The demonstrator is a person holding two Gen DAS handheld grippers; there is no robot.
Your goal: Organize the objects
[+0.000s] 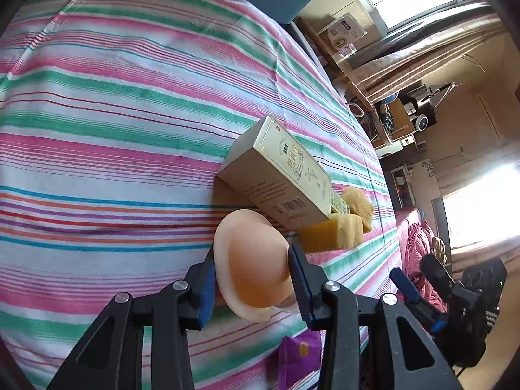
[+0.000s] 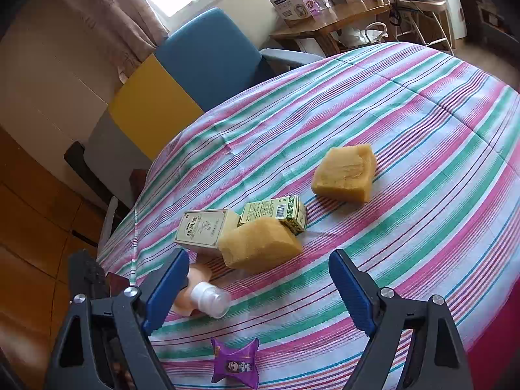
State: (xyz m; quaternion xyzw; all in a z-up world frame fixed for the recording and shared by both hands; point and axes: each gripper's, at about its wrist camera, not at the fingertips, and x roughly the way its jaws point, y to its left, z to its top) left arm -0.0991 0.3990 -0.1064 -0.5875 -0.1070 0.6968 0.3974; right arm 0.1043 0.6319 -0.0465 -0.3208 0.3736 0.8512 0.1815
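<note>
Bottle [image 1: 256, 266], lower centre of the left view and half hidden by blue pads, sits clamped in the left hand-held gripper [image 1: 252, 279]; right hand-held gripper [image 2: 260, 286] gapes wide over the table [image 2: 422, 123], holding nothing.

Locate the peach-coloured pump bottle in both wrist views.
Left wrist: peach-coloured plastic pump bottle sits low centre, between the left gripper's blue-padded fingers.
Right wrist: same bottle lies lower left, white pump cap facing the camera, partly behind the left finger.
Shared landmark: purple candy wrapper near the bottom edge.
</note>
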